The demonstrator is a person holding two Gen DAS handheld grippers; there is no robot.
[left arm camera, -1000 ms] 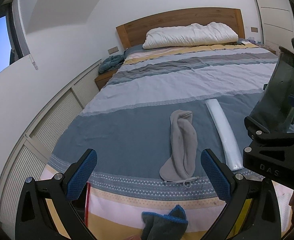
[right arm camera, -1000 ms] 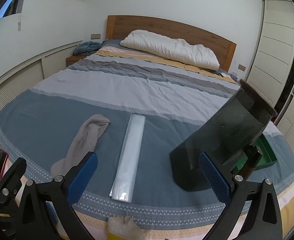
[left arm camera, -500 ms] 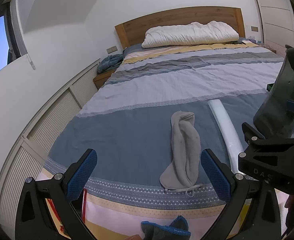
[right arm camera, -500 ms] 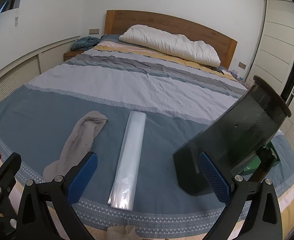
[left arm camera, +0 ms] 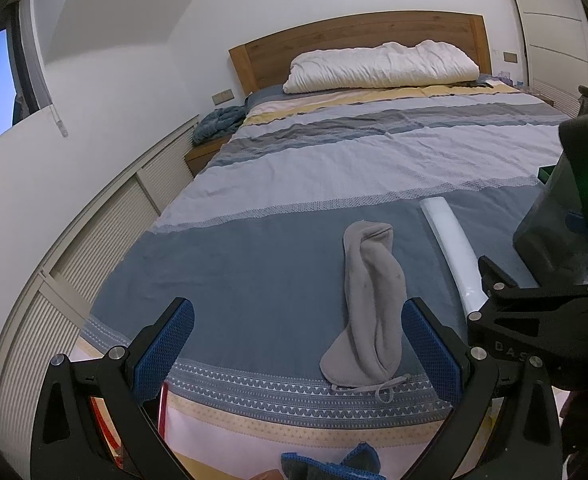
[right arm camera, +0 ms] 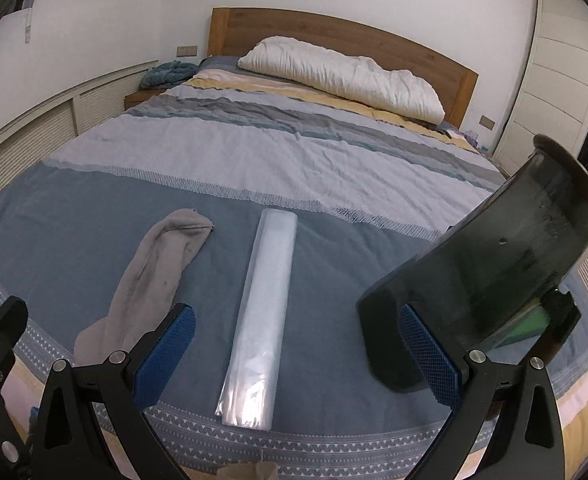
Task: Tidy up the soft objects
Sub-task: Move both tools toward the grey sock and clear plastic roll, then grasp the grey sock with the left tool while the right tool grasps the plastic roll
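A grey sock (left arm camera: 370, 304) (right arm camera: 149, 280) lies lengthwise on the blue part of the bedspread near the foot of the bed. To its right lies a flat roll of clear plastic bags (right arm camera: 261, 320) (left arm camera: 452, 248). My left gripper (left arm camera: 294, 352) hangs open just short of the sock's toe end, with nothing between its fingers. My right gripper (right arm camera: 294, 356) is open above the near end of the plastic roll, empty. A dark sock with blue trim (left arm camera: 334, 466) shows at the bottom edge of the left wrist view.
A tall dark translucent container (right arm camera: 486, 280) leans on the bed at the right, with a green tray (right arm camera: 534, 320) behind it. A white pillow (right arm camera: 342, 76) lies at the wooden headboard. A blue cloth (left arm camera: 217, 122) sits on the nightstand. Slatted wall cabinets (left arm camera: 93, 240) run along the left.
Both grippers have moved forward a little over the foot of the bed; the sock and plastic roll look nearer. Nothing was taken hold of.
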